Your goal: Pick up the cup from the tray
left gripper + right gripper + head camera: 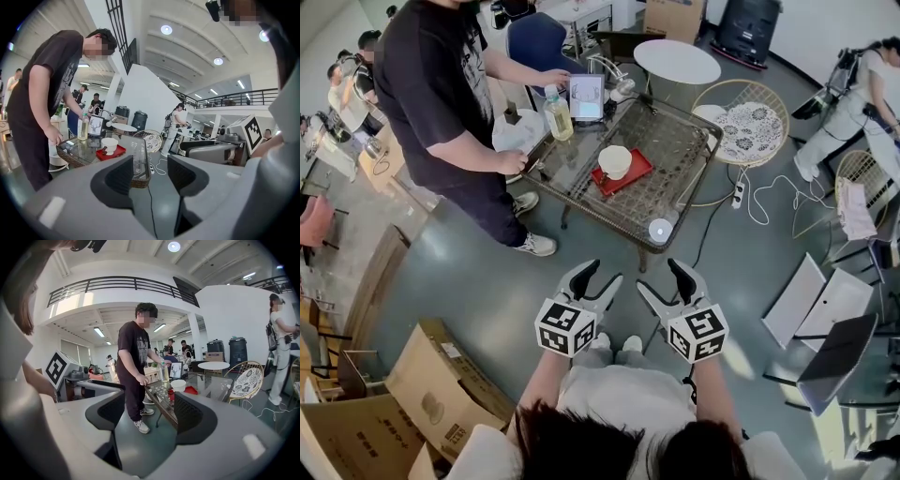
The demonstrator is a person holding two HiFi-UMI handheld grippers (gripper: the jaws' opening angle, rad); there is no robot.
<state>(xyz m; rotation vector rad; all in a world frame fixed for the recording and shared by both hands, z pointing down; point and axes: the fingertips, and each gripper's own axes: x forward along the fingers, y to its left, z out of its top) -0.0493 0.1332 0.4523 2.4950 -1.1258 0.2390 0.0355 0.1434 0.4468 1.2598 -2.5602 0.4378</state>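
Left claw (602, 274) and right claw (659, 275) gape empty, well short of the cup (614, 161) on its tray (638, 170).

Grey shells on left gripper (602, 274), right gripper (659, 276); black pads (119, 176); black-white marker cubes (566, 326). Pale grey clothing (628, 389), white shoes (614, 344).

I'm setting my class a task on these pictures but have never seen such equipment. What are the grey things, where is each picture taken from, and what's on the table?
No robot: a person holds a two-jaw tool in each hand. The head view looks down from their head at the left gripper and right gripper, both open and empty, short of the glass table. The other two pictures come from a camera on each gripper. On the table a white cup sits on a red tray, with a bottle and a framed picture. A bystander stands beside it.
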